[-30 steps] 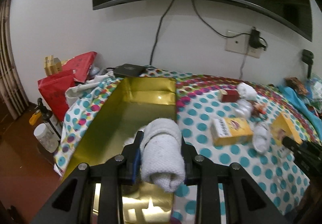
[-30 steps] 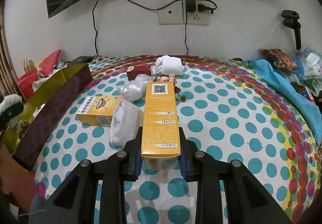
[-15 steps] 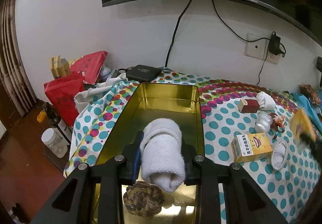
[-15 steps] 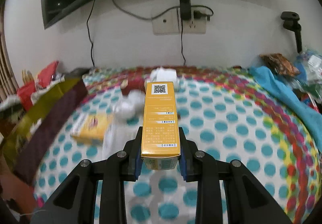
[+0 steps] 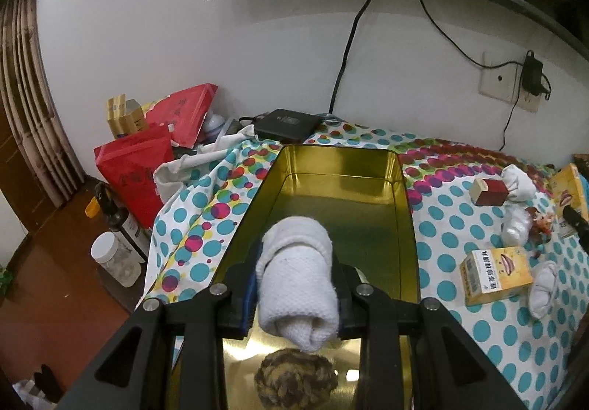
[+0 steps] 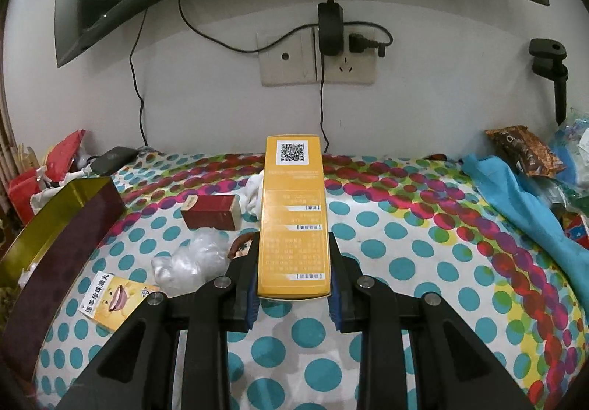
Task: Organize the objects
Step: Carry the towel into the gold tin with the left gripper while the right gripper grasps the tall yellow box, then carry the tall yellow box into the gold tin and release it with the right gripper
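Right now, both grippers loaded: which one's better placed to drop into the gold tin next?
Left. The left gripper holds the rolled white towel directly above the gold tin. The right gripper, shut on the orange box, is over the tablecloth, with the tin off to its left.

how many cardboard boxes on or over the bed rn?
3: long orange box in the right gripper; yellow box lying near the tin; red box further back. More may be hidden.
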### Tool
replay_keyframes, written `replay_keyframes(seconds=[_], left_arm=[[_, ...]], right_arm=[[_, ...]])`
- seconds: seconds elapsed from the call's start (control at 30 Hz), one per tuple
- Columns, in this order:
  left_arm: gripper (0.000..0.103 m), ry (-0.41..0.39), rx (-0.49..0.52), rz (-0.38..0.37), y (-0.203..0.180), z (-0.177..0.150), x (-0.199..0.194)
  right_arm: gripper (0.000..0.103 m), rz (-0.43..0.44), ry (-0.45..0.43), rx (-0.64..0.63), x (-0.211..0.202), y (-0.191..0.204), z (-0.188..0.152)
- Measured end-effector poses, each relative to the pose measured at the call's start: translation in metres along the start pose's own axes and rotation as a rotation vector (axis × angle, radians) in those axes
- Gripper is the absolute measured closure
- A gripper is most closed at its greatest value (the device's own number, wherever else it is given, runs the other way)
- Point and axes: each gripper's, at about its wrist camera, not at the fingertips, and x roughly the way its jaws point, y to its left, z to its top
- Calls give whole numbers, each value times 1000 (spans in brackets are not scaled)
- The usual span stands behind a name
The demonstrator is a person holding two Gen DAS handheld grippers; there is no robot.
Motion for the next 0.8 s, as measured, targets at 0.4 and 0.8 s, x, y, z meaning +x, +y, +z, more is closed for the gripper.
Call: replay_keyframes(seconds=[0.4,0.8], left_arm=[[9,-52,31,-35,-15,6,-15],[9,-132,17,-80,-7,-94,-109]], right_arm=[[76,-11,-47,-97,-13,18,-2],[76,7,-80,-143,-18,28,-3]])
